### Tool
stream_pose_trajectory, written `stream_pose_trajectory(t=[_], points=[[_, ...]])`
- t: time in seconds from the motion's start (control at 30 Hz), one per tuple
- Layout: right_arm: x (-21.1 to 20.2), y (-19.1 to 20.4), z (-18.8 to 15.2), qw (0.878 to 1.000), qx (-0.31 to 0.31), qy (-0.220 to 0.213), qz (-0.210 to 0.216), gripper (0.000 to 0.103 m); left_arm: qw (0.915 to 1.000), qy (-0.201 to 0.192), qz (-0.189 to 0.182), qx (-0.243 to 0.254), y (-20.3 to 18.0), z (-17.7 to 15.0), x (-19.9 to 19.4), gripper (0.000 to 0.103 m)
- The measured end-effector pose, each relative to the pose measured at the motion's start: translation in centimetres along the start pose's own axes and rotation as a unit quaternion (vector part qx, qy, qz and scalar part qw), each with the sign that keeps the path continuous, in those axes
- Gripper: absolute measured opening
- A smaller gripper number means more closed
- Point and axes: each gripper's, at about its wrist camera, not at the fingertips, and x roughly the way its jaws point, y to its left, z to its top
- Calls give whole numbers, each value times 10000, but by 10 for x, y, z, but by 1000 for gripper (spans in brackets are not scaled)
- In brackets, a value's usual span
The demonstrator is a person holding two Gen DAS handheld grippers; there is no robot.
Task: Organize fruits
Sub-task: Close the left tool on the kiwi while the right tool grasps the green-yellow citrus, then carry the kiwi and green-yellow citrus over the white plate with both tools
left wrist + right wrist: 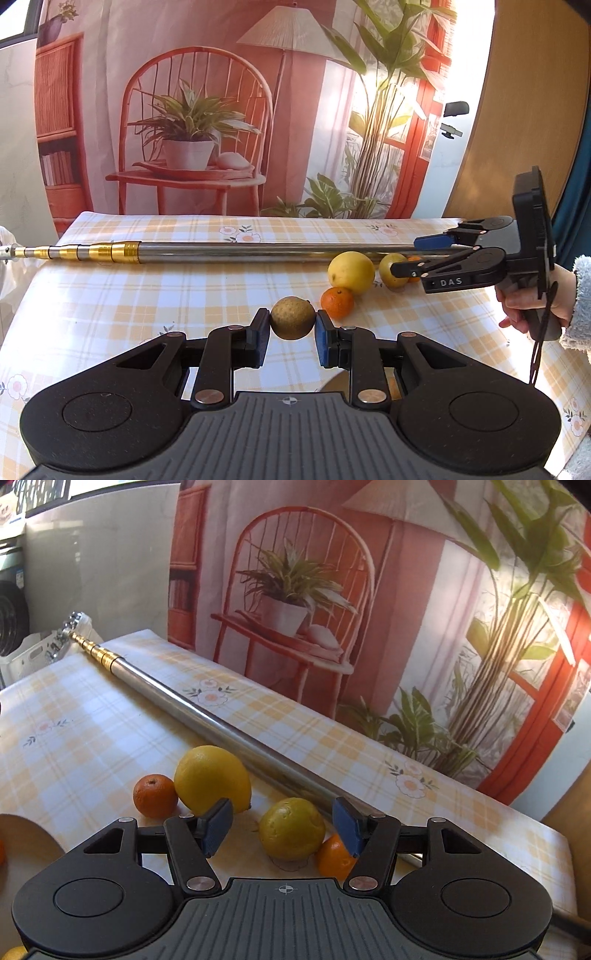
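Checked tablecloth [110,295] is crossed by a long metal pole [236,251]. Beside it, four fruits remain loose: a large lemon [212,779], a smaller lemon [291,829], two mandarins [155,795]. A brown fruit [291,317] is pinched by the left gripper [290,326]. The right gripper [282,827] is spread wide around the smaller lemon. Sorting seems barely begun.

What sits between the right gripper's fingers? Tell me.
A yellow-green fruit lies on the tablecloth between the open right gripper's fingers, ungripped; the right wrist view shows it.

The small orange [414,259] sits mostly hidden behind the right gripper [415,254]; pole [236,252] tip cut off.
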Motion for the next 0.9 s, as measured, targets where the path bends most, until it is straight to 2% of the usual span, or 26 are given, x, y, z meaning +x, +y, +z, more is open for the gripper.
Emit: stream_pose_trajectory(t=[0.07,0.2,0.33,0.47,0.67,0.9], points=[[11,4,3,9998,-140,151,-70,55,10000,7,-10,-39,1,0,2,27],[28,2,4,9990,-44,448,-48,50,9999,22,-65,-151,6,-2,0,27],[35,5,4,9978,-185,617,-133,50,9996,119,-70,-246,8,-6,3,27],[42,7,2,9958,-355,828,-190,45,9994,170,-93,-298,8,-10,4,27],[29,7,-1,9975,-213,606,-289,44,9992,135,-93,-359,10,-10,-1,27],[-20,4,-8,9979,620,144,87,44,9991,95,-139,-397,11,-12,-8,27]])
